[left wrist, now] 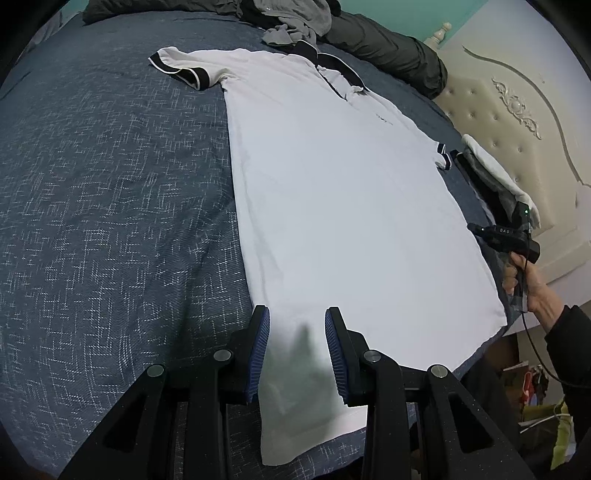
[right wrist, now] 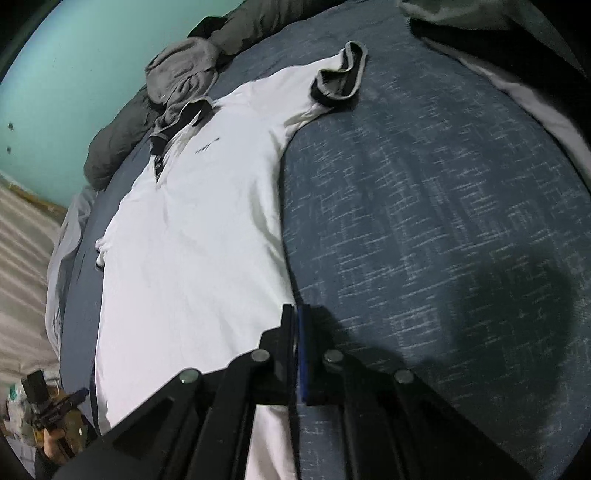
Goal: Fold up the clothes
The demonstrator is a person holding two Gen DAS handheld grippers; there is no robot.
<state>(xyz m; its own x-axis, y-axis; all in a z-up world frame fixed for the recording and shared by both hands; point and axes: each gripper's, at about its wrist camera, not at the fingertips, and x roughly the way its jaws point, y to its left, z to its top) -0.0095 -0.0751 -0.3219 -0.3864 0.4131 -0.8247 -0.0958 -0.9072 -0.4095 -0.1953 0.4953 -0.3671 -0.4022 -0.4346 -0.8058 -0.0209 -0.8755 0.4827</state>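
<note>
A white polo shirt (left wrist: 332, 192) with black collar and sleeve cuffs lies flat on the blue bedspread (left wrist: 110, 221), collar far, hem near. My left gripper (left wrist: 297, 325) is open, its blue pads hovering over the shirt's hem near its left edge. The right gripper shows in the left wrist view (left wrist: 513, 236), held in a hand beside the shirt's right edge. In the right wrist view the shirt (right wrist: 192, 229) lies left of centre, and my right gripper (right wrist: 296, 317) has its jaws together at the shirt's right side edge; no cloth shows between them.
A pile of grey and dark clothes (left wrist: 295, 22) lies beyond the collar. Folded garments (left wrist: 495, 173) lie at the bed's right edge by a cream tufted headboard (left wrist: 517, 110). A teal wall (right wrist: 74, 74) is behind. The bed edge (left wrist: 480, 354) is near.
</note>
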